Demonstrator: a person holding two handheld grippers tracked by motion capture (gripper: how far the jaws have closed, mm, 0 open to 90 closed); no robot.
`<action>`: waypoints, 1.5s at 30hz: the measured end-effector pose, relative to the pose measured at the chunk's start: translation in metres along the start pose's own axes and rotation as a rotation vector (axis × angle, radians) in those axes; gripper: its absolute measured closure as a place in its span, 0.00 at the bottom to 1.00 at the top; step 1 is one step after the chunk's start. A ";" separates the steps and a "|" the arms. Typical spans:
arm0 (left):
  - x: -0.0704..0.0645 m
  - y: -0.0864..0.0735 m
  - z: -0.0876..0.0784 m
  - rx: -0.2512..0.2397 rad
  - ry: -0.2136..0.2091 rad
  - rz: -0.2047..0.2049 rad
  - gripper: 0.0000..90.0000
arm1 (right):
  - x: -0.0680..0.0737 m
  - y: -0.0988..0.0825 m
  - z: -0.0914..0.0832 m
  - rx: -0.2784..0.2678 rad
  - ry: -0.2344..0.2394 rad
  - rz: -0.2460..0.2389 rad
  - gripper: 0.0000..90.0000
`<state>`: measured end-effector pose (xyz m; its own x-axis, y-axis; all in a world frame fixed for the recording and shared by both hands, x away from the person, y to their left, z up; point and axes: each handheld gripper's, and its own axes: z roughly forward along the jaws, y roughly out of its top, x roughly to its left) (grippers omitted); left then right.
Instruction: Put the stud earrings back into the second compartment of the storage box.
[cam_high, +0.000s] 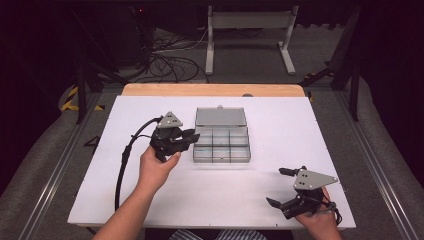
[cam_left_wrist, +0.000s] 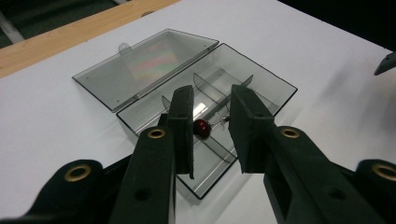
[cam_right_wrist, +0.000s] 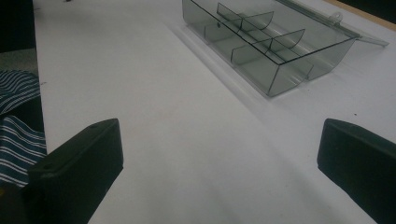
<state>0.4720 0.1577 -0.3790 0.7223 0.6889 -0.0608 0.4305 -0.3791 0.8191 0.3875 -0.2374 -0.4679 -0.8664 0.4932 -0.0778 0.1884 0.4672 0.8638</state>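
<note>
A clear smoke-grey compartment box (cam_high: 221, 159) lies open on the white board, its lid (cam_high: 220, 116) flat behind it. My left gripper (cam_high: 192, 136) hovers at the box's left end. In the left gripper view the jaws (cam_left_wrist: 211, 122) stand a narrow gap apart. A small red bead on a thin wire (cam_left_wrist: 202, 127) spans that gap above the box (cam_left_wrist: 280, 84), and it looks pinched. My right gripper (cam_high: 275, 186) rests near the front right corner, wide open with nothing in it (cam_right_wrist: 219, 154), well short of the box (cam_right_wrist: 280, 70).
The white board (cam_high: 150, 200) sits on a wooden tabletop (cam_high: 212, 90) that shows along its far edge. Cables and a metal stand (cam_high: 250, 20) lie on the floor beyond. Striped clothing (cam_right_wrist: 14, 116) shows at the near edge.
</note>
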 end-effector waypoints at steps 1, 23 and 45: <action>0.000 0.001 0.003 0.002 0.000 0.005 0.79 | 0.000 0.000 0.000 0.000 0.001 -0.001 0.01; 0.004 0.005 0.079 0.003 -0.030 -0.053 0.79 | -0.001 -0.002 -0.002 -0.008 0.016 0.003 0.01; 0.016 -0.011 0.120 0.073 -0.013 -0.106 0.79 | -0.001 -0.002 -0.004 -0.012 0.030 0.000 0.01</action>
<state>0.5441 0.0990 -0.4576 0.6773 0.7198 -0.1523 0.5427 -0.3490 0.7640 0.3862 -0.2419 -0.4680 -0.8799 0.4710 -0.0634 0.1828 0.4585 0.8697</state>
